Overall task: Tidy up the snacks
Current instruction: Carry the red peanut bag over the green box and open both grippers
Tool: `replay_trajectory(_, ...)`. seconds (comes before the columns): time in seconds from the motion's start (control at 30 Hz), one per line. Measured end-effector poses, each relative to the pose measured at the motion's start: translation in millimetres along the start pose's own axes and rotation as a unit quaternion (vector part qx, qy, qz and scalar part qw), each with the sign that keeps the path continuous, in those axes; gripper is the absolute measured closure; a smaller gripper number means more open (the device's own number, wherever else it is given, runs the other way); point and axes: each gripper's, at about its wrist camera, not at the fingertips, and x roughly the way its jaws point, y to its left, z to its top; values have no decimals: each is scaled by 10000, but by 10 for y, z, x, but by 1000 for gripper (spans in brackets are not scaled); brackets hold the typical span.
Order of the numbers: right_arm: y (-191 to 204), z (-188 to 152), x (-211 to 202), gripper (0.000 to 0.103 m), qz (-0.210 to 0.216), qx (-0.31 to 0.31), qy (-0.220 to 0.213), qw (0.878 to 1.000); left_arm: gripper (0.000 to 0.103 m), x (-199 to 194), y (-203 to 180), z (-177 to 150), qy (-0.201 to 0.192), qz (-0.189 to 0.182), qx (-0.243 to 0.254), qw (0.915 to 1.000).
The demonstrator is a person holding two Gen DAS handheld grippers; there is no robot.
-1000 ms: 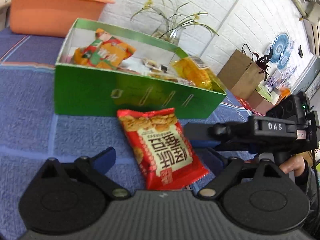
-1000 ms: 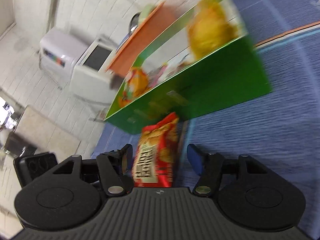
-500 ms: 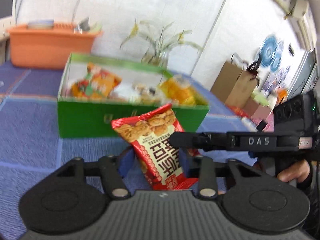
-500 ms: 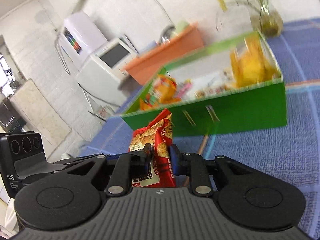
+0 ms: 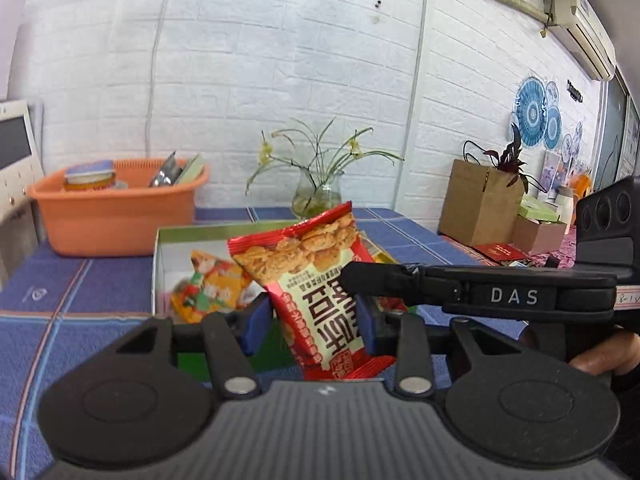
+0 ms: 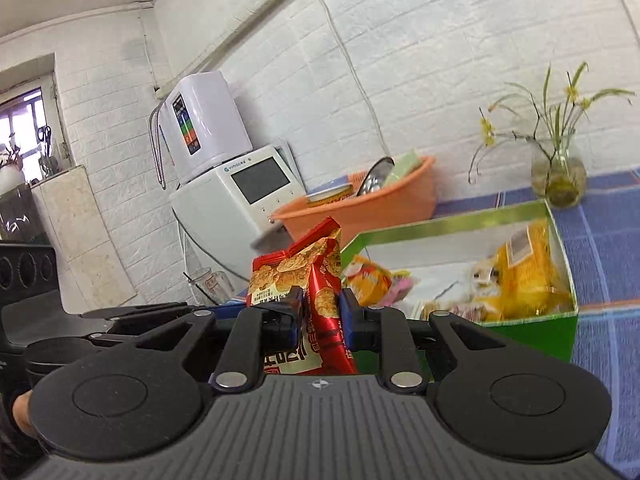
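Orange plastic marks the far left of the left wrist view: a basin (image 5: pixel 116 216) on the blue checked table (image 5: pixel 80 280), holding a tin, a metal bowl and a green board. Right of it sits the green box (image 5: pixel 160 264) with its white inside, where an orange snack packet (image 5: pixel 212 284) lies. Directly in front of the box, lifted clear of the table, is the red biscuit packet (image 5: pixel 316 280), tilted with its top leaning right. The left tongs (image 5: pixel 310 320) are closed on its lower half, blue pads pressing both sides. Behind stands a glass vase of thin flowering stems (image 5: pixel 316 196). From the right edge the right tongs (image 5: pixel 352 276) reach in sideways across the packet's right side, with a hand (image 5: pixel 608 356) on the handle. Farther right are a brown cardboard box (image 5: pixel 480 204) with a dark-leaved plant and blue fan decorations on the wall.

In the right wrist view, a white appliance with a screen (image 6: pixel 248 192) stands at left, then the basin (image 6: pixel 360 208). The right tongs (image 6: pixel 320 312) pinch the folded red packet (image 6: pixel 324 292) edge-on, nearly fully closed. The packet partly hides the box's left corner. To the right the green box (image 6: pixel 560 320) lies open, holding a yellow bag (image 6: pixel 528 276) and other small wrappers, which are blurred. The vase (image 6: pixel 560 176) stands beyond it.
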Motion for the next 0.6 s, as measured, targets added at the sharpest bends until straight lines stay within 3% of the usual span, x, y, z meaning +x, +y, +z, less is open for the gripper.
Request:
replay_trajectory(0.27,-126,180,155,67,-82,-233,-259,9994,70,277,136,261,-43,38,-16,10000)
replay_trajectory(0.47,-277,189,358,68,-295,-132,-740,9967,82,551,195,444,-105,341,71,9993)
replay_trajectory(0.53,-340,152,443,69,-377,-20,-767,9963,86,669,226,461,-57,491,57,9988)
replay_trajectory(0.6,-395,97,518,75,-433,17,-673,9968,89,764,262,445,-19,398,-51,9992)
